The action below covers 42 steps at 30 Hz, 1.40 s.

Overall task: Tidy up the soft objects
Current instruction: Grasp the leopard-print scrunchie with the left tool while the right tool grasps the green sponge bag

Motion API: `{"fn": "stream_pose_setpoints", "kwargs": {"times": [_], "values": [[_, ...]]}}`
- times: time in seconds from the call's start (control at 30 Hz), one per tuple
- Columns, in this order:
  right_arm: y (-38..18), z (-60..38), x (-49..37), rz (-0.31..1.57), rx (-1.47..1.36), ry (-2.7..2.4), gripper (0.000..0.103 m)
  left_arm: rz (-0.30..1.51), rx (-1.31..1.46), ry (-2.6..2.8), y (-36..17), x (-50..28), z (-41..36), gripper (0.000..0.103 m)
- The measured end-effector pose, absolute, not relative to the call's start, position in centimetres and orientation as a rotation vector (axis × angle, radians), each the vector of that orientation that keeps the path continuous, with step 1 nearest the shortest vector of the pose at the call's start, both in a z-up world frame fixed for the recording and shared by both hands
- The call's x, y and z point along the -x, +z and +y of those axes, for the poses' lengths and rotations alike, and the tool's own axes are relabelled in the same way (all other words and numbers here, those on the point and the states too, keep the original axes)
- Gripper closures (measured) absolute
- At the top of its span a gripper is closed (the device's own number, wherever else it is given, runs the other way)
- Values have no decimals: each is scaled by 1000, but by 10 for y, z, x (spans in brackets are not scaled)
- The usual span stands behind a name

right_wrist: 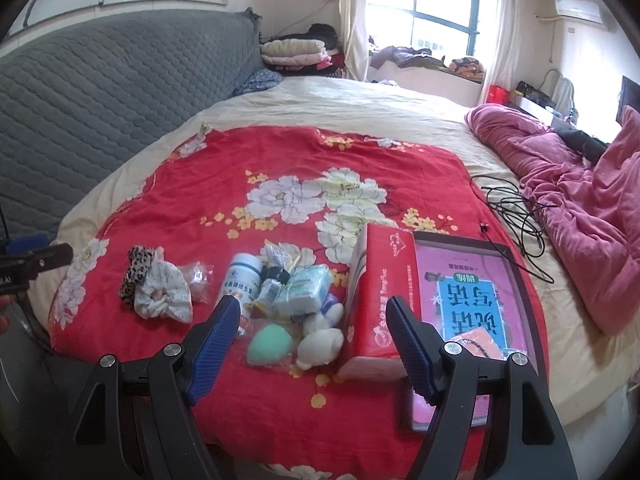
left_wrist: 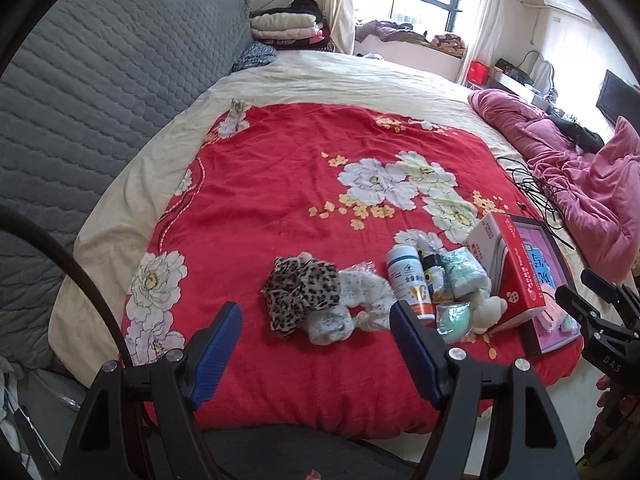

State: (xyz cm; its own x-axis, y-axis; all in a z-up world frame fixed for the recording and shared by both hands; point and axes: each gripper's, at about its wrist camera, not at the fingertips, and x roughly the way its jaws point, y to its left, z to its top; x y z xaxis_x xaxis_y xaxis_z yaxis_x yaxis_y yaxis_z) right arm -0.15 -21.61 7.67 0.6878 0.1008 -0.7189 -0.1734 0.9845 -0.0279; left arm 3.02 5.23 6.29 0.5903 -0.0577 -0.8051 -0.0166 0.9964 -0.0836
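Soft items lie on the red floral blanket [left_wrist: 280,184]. A leopard-print scrunchie [left_wrist: 300,292] touches a white dotted scrunchie [left_wrist: 352,312]; both also show in the right wrist view: leopard [right_wrist: 136,276], white [right_wrist: 164,292]. A mint sponge [right_wrist: 266,344], a white plush toy [right_wrist: 320,340] and a pale tissue pack [right_wrist: 304,292] sit beside a red tissue box [right_wrist: 384,300]. My left gripper [left_wrist: 316,352] is open, just short of the scrunchies. My right gripper [right_wrist: 316,344] is open, just short of the sponge and plush.
A white bottle [left_wrist: 408,280] and small tubes [right_wrist: 276,276] stand among the soft items. A dark tray [right_wrist: 520,272] holds a pink book [right_wrist: 472,304]. Black cables [right_wrist: 516,208] and a pink quilt [right_wrist: 580,200] lie at right. A grey quilted headboard [left_wrist: 100,100] is left.
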Motion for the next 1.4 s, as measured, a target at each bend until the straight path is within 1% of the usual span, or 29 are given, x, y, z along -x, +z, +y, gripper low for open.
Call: {"fn": "stream_pose_setpoints", "kwargs": {"times": [0.57, 0.9, 1.33, 1.37, 1.4], "values": [[13, -182, -11, 915, 106, 235, 26, 1070, 130, -24, -5, -53, 72, 27], [-4, -175, -26, 960, 96, 246, 26, 1096, 178, -51, -25, -89, 76, 27], [-22, -173, -44, 1004, 85, 240, 26, 1148, 154, -58, -46, -129, 65, 27], [-22, -173, -44, 1005, 86, 241, 26, 1154, 156, -55, -49, -131, 66, 29], [-23, -172, -45, 1006, 86, 243, 26, 1156, 163, -58, -50, -131, 68, 34]]}}
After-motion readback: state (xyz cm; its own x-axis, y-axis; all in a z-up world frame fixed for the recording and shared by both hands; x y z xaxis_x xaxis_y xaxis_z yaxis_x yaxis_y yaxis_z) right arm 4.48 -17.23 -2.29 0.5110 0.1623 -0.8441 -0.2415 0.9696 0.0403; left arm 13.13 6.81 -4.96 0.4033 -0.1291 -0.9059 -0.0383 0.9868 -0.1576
